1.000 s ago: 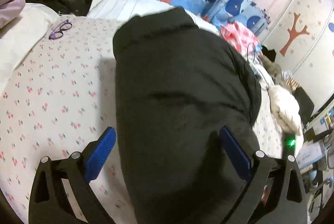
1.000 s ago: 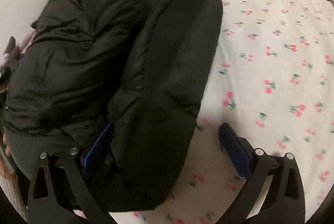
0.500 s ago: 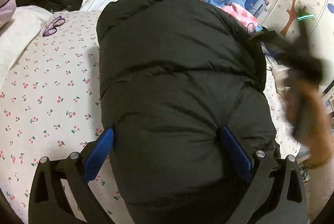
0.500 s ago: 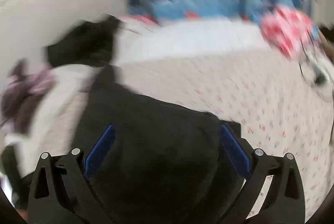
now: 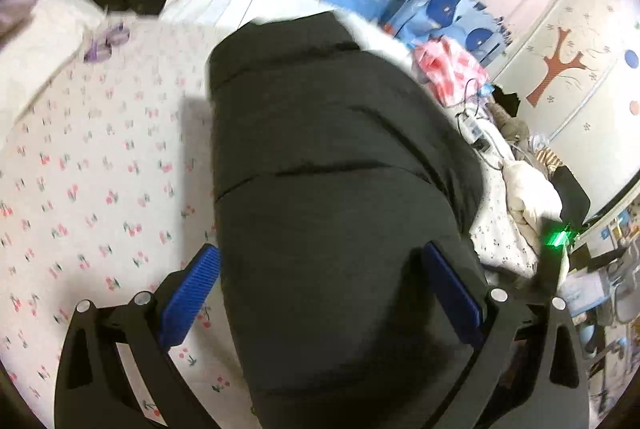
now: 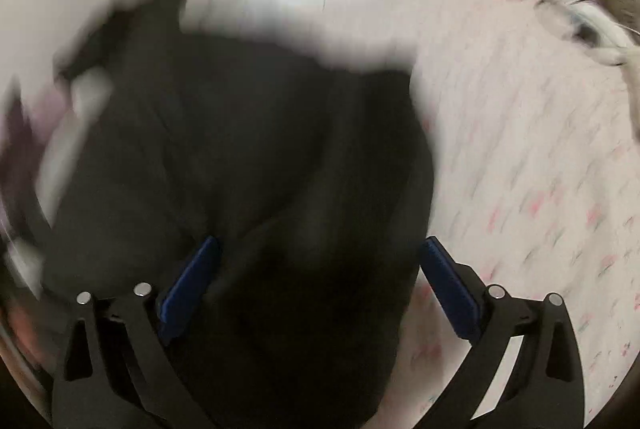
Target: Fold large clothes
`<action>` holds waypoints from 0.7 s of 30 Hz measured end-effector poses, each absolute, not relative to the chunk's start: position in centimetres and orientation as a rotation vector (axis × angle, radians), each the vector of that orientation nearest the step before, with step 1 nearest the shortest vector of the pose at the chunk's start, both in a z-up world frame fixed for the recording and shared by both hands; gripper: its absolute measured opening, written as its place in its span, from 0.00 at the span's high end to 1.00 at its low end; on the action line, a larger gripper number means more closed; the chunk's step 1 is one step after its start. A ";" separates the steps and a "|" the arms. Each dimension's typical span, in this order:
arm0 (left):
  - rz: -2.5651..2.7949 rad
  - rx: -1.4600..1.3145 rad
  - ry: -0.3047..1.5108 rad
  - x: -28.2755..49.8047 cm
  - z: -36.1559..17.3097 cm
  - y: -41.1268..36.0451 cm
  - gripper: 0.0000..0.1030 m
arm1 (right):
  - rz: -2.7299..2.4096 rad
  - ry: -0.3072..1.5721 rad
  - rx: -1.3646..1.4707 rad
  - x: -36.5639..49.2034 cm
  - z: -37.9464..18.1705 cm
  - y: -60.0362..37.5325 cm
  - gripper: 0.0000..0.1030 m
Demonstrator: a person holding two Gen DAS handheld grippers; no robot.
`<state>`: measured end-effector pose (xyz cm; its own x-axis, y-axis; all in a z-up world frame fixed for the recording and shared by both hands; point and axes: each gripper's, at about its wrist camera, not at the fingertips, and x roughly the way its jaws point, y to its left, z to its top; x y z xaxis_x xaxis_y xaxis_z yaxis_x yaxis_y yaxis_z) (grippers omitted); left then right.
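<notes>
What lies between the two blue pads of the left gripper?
In the left wrist view, the black padded jacket fills the gap of the open left gripper, lying on the cherry-print sheet. No pad visibly pinches it.

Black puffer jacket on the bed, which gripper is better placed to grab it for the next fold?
Probably left. The left gripper is open with the folded black puffer jacket centred between its fingers, in a fairly sharp view. The right gripper is open over it too, but its view is heavily blurred.
</notes>
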<state>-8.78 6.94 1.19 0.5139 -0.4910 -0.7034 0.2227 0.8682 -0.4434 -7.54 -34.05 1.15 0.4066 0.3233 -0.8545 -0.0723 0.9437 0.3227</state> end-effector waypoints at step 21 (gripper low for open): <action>-0.365 -0.210 0.862 -9.3 2.2 4.7 0.07 | 0.268 0.824 0.265 -4.8 10.7 -31.2 0.07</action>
<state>-9.25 4.67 2.20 0.5946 -0.3951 -0.7002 0.2279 0.9180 -0.3245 -4.77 -31.23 10.71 0.6496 0.3349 -0.6825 -0.1311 0.9336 0.3334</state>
